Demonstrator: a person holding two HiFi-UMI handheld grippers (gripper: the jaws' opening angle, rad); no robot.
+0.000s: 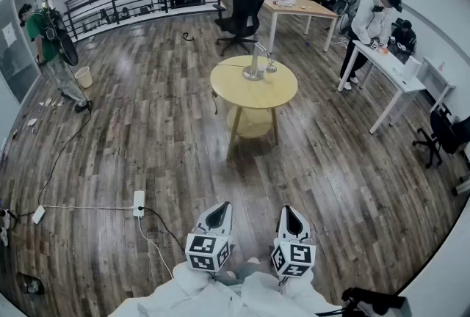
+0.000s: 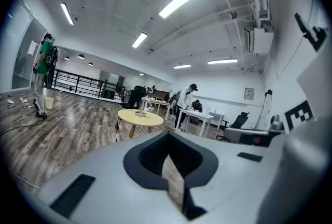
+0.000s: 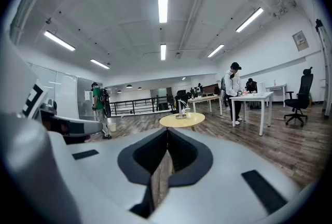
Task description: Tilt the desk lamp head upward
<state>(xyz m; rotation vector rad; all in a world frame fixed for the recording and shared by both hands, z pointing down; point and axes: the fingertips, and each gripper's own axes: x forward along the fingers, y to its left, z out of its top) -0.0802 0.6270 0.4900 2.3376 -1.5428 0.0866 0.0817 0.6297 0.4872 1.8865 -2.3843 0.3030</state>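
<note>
Left gripper and right gripper both closed tight, nothing held. Lamp sits on the round table — well apart from them.

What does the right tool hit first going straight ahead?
Probably the round yellow table carrying the silver desk lamp; only bare wood floor shows before it. Depth unclear.

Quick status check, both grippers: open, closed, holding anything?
Left gripper: closed, holding nothing.
Right gripper: closed, holding nothing.
</note>
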